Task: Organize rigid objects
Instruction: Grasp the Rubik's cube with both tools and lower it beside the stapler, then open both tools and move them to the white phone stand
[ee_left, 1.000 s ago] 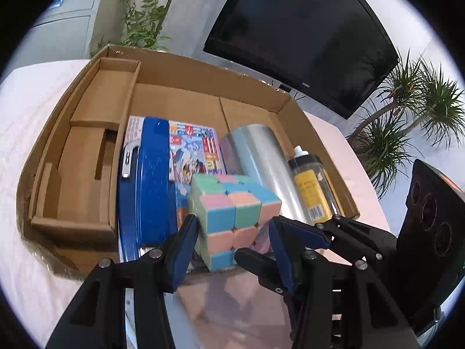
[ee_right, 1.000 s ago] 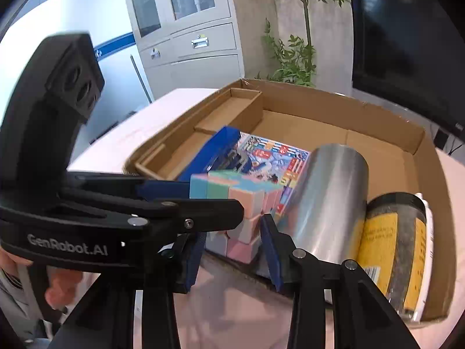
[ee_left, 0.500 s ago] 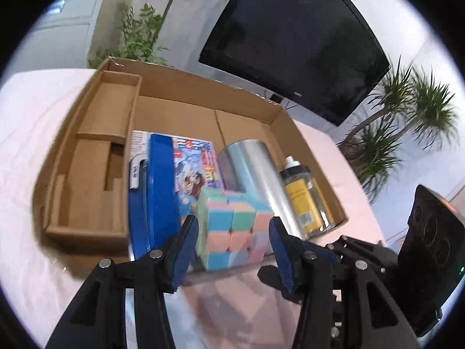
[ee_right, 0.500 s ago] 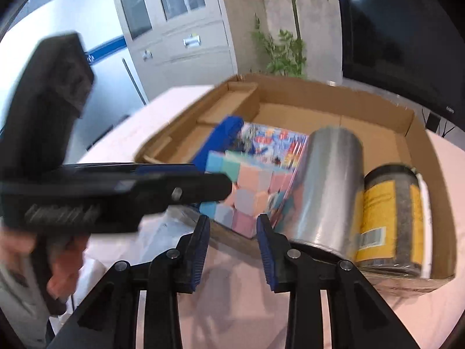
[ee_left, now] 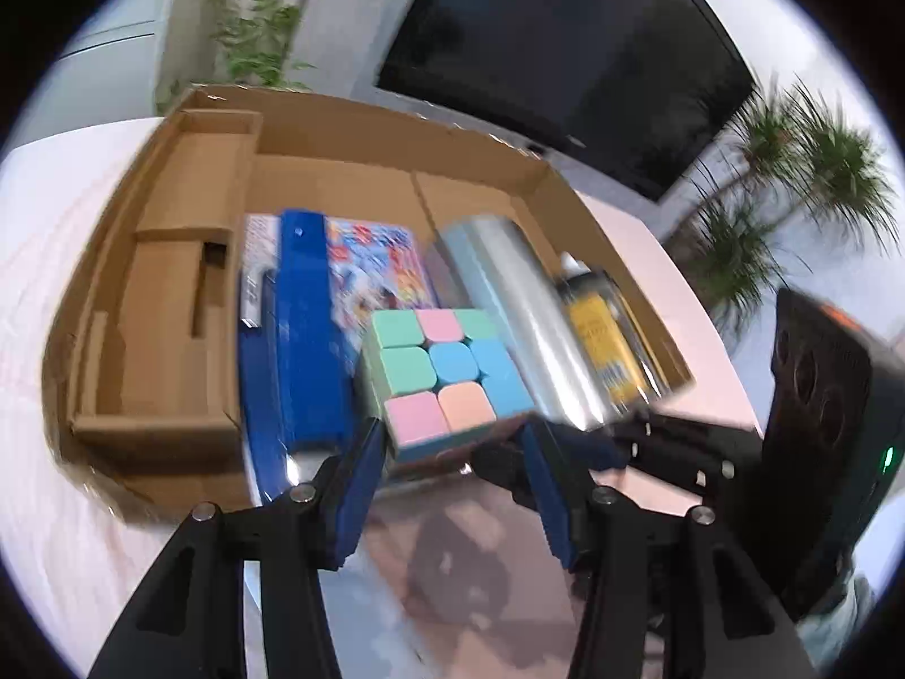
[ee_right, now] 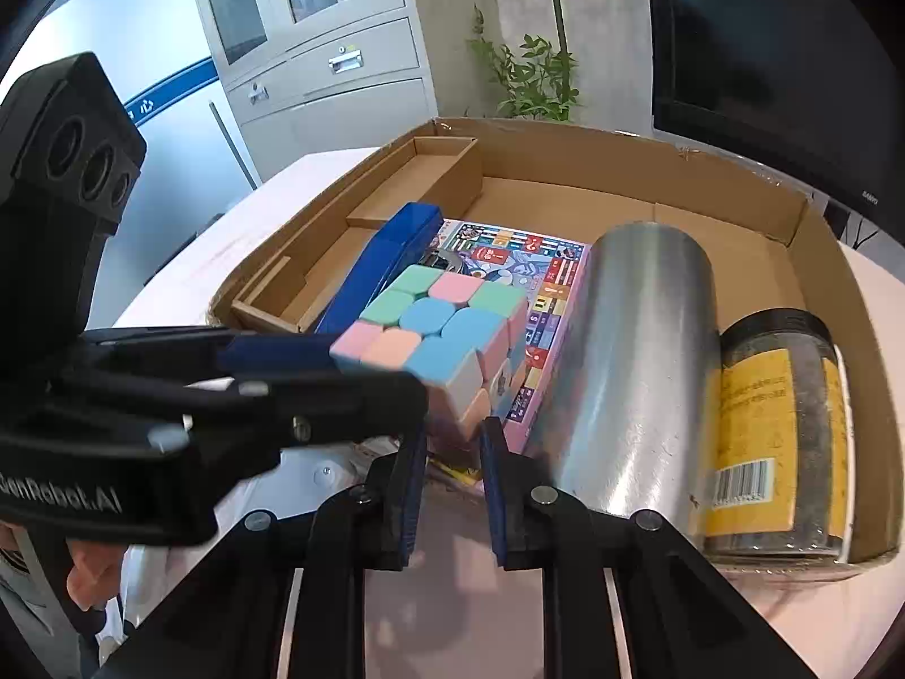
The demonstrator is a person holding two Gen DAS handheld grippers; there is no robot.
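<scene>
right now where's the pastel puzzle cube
The pastel puzzle cube sits between the left gripper's fingers at the cardboard box's near edge, flanked by the blue case and the silver cylinder.

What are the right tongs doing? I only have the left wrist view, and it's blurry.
Observer: The right tongs are nearly closed with a narrow gap, holding nothing, low in front of the pastel cube.
Operator: Do my left tongs have the cube?
Observer: It looks so. The right wrist view shows the left tongs with one finger on each of two opposite sides of the cube, though contact is hard to confirm.
Operator: Anything about the jar?
Observer: The jar lies on its side against the metal cylinder, with a barcode at the near end of its yellow label.
</scene>
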